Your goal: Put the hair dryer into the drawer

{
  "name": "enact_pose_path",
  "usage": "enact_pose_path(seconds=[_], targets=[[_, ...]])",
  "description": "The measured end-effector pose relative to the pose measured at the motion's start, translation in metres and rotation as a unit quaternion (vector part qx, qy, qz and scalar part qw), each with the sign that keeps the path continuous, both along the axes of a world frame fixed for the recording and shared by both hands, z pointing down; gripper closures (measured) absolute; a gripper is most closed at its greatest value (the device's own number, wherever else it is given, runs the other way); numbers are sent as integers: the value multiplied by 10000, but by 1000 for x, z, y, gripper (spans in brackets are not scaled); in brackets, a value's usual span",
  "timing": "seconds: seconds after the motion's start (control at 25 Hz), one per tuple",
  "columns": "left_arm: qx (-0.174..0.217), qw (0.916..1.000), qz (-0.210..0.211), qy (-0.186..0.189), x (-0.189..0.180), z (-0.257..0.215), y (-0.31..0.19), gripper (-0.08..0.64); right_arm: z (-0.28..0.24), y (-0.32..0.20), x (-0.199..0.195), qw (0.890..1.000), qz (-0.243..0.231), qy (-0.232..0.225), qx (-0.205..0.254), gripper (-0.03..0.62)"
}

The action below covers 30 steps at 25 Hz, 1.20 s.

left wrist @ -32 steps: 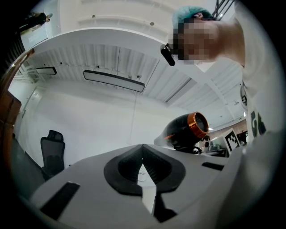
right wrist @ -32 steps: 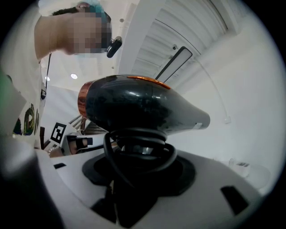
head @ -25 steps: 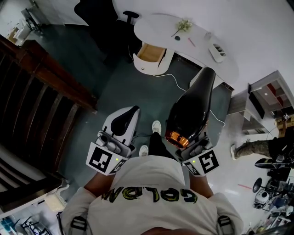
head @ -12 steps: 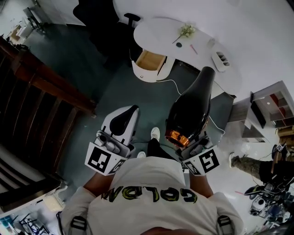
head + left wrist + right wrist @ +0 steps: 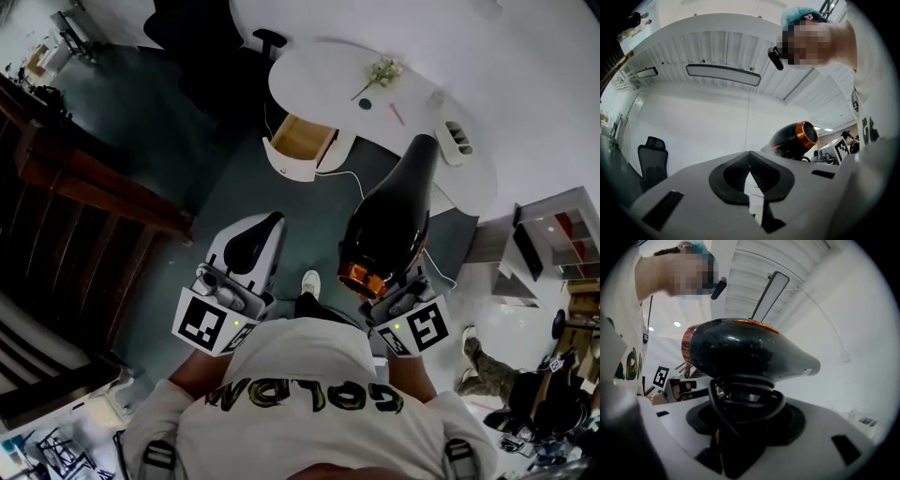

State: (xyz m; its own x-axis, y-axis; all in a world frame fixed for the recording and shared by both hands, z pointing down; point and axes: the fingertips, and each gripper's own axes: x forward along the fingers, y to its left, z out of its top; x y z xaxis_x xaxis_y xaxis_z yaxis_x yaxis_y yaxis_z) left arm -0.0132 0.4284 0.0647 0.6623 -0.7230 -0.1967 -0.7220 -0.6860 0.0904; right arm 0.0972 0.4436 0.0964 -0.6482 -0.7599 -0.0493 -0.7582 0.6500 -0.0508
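Observation:
A black hair dryer (image 5: pixel 389 220) with an orange rear ring points forward, held out in front of the person at waist height. My right gripper (image 5: pixel 396 274) is shut on its handle, where the black cord is wound (image 5: pixel 743 401). In the right gripper view the hair dryer's body (image 5: pixel 745 352) lies across the jaws. My left gripper (image 5: pixel 246 255) is shut with nothing in it; its pads (image 5: pixel 733 176) meet. The hair dryer (image 5: pixel 794 139) shows to its right in the left gripper view. The drawer (image 5: pixel 302 139) stands open under the white table (image 5: pixel 319 75) ahead, its wooden inside showing.
A flower sprig (image 5: pixel 380 72), a pink pen (image 5: pixel 396 113) and a white tray (image 5: pixel 457 136) lie on the table. A black office chair (image 5: pixel 202 47) stands at the back left. A dark wooden railing (image 5: pixel 84 178) runs along the left. A white cable (image 5: pixel 354 176) trails on the floor.
The table and open drawer have come nearer in the head view as the person walks toward them. Both grippers keep their pose, and the hair dryer stays in the right one.

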Motion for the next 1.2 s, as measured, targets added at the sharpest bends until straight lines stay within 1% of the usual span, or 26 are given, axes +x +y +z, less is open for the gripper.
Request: enact_pose_path(seconds=[0.24,0.44,0.56,0.8,1.04,1.2], targets=[[1,9999,-123,-51,19,2,-39,549,1,-40,22,10000,-98,5,5,344],[-36,9997,-230,-36,31,7,-60,549,6,-65,36,9999,-162,6,-34,344],[-51,9996,-280,-36,33,9,-71,549,9,-78,36,9997,-225,12,-102,344],[-110,9992,-389,-2,26,15,-93,549,12,-99,29,9994,-342,58,-92,344],[-68,9995,-324,9,27,14,-130,549,13,-134,30,9996,-268,65,-115,344],[-44,9995,-300,8,20,14,-161,549,15,-164,23,9996,-257,83,-119,344]])
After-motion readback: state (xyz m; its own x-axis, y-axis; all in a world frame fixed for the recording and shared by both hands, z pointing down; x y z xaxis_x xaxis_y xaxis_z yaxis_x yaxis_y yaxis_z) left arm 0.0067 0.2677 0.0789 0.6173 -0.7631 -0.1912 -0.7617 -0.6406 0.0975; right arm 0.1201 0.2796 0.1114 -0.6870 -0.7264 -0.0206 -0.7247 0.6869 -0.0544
